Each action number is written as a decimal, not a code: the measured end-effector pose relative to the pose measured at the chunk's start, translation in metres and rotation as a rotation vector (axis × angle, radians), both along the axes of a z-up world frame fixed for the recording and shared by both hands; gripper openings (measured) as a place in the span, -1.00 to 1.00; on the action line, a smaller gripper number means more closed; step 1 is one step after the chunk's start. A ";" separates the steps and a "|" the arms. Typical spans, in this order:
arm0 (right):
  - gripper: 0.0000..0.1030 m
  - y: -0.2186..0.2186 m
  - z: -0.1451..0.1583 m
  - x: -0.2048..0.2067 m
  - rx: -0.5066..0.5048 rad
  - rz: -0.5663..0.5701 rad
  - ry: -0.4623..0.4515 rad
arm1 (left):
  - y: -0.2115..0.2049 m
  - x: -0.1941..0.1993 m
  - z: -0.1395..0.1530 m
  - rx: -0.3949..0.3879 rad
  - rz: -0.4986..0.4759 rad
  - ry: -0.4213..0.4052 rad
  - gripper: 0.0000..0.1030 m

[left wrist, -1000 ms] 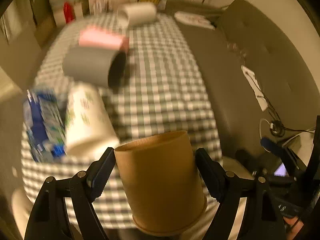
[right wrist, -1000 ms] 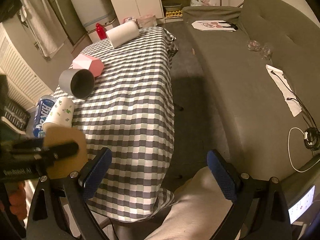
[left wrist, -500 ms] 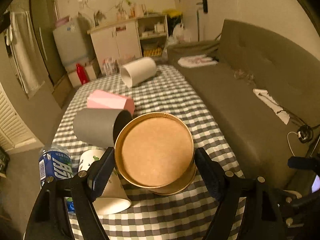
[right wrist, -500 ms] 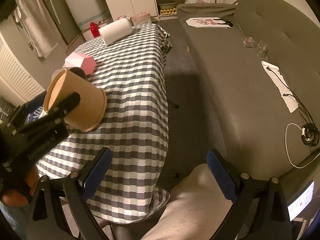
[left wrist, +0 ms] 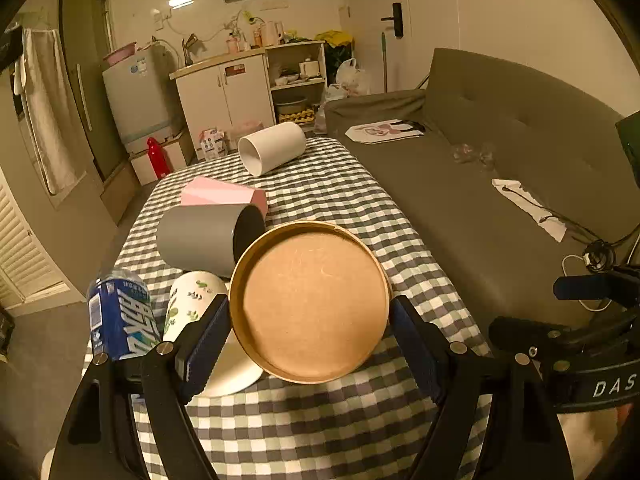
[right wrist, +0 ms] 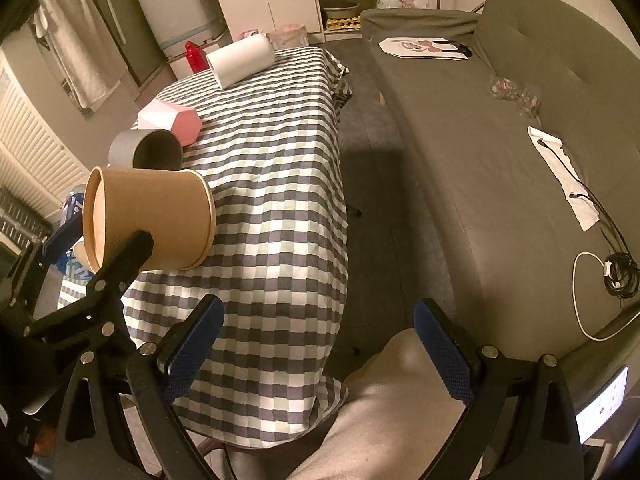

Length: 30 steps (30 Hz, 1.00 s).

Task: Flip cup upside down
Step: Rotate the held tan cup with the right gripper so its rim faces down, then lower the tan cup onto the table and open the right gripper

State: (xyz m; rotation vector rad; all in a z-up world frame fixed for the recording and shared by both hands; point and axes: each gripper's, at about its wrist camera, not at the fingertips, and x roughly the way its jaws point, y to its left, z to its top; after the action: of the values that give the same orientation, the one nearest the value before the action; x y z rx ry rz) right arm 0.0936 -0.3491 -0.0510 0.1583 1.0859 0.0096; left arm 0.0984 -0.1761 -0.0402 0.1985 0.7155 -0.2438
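Left gripper (left wrist: 310,320) is clamped on the brown paper cup (left wrist: 310,304), held sideways above the checkered table (left wrist: 340,184), base toward the camera. Grey cup (left wrist: 204,238) crowds it at 10 o'clock, floral cup (left wrist: 192,292) and blue bottle (left wrist: 118,316) at 9. Right gripper (right wrist: 316,344) hangs wide open and empty past the table's near edge.

Left gripper (left wrist: 310,338): matte black plastic linkage arms, silver screws at the pivots, fingers (left wrist: 202,340) faced with blue knurled pads. Right gripper (right wrist: 316,346): same build, same blue textured pads. White "DAS" lettering on its black body in the left wrist view.
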 end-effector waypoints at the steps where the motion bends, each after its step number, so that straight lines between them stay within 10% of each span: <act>1: 0.87 0.000 0.001 -0.001 -0.002 0.000 -0.001 | 0.000 -0.001 0.000 0.000 -0.004 0.003 0.59; 16: 0.87 -0.023 0.011 -0.016 -0.009 -0.051 -0.019 | -0.013 0.013 -0.002 0.048 -0.053 0.023 0.60; 30: 0.87 0.032 0.088 -0.060 -0.015 0.024 -0.310 | 0.063 -0.040 0.073 -0.118 0.032 -0.112 0.60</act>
State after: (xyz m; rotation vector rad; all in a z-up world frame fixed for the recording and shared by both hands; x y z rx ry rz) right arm 0.0340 -0.3167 0.0371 0.1252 0.7783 0.0460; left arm 0.0588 -0.1128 0.0324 0.0870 0.5904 -0.2415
